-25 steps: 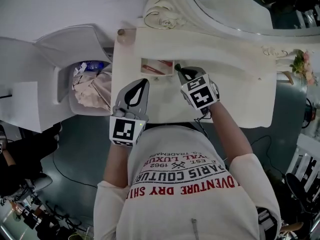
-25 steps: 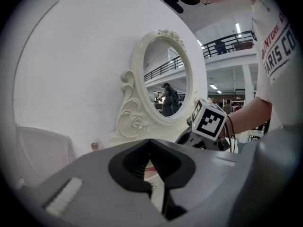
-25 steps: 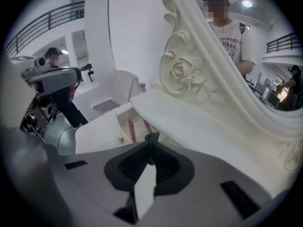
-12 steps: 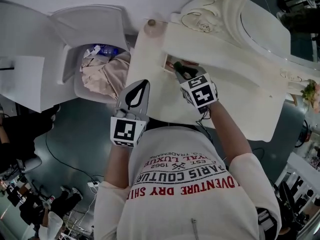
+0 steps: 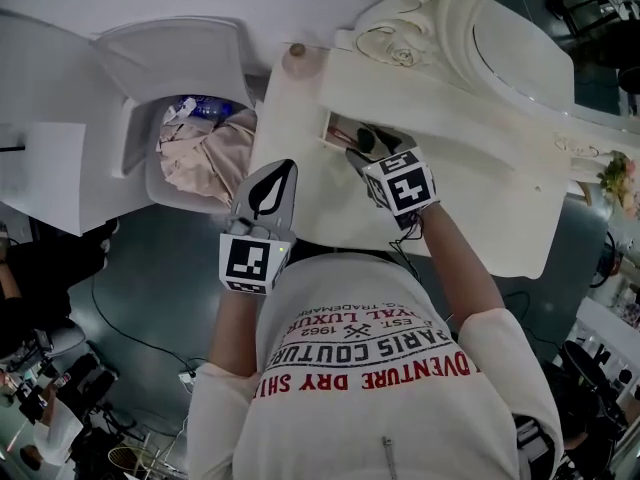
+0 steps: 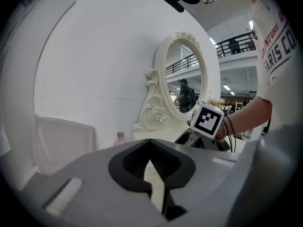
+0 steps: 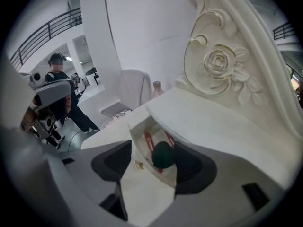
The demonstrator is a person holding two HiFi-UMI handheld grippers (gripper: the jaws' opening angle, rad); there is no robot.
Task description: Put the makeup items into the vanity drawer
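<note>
Two grippers in shot, both low-centre in the head view. Right gripper (image 5: 366, 148) sits at the open drawer (image 7: 138, 137), jaws spread wide apart. A dark green round item (image 7: 163, 155) shows just beside its right-hand pad, over the drawer mouth; can't tell if it touches the pad. Red makeup items (image 7: 148, 142) lie inside the drawer, behind the green one.

Left gripper (image 5: 286, 168) hangs over the bench (image 5: 480, 188) edge at centre-left, tips together, nothing between them.

Vs 0.5 s back: hardly any change. Right gripper at the same spot by the drawer, left gripper where it was, frame nudged a touch. Vs 1 s back: head has swung, so the bench now runs diagonal instead of square, and the mirror (image 5: 520, 38) has slid to the upper right. Right gripper tip has crept from the drawer's right edge to over its opening.

Small pinkish bottle (image 5: 297, 60) stands at the bench's upper-left corner. White bin (image 5: 170, 58), upper left of frame, holds crumpled stuff (image 5: 205, 153).
</note>
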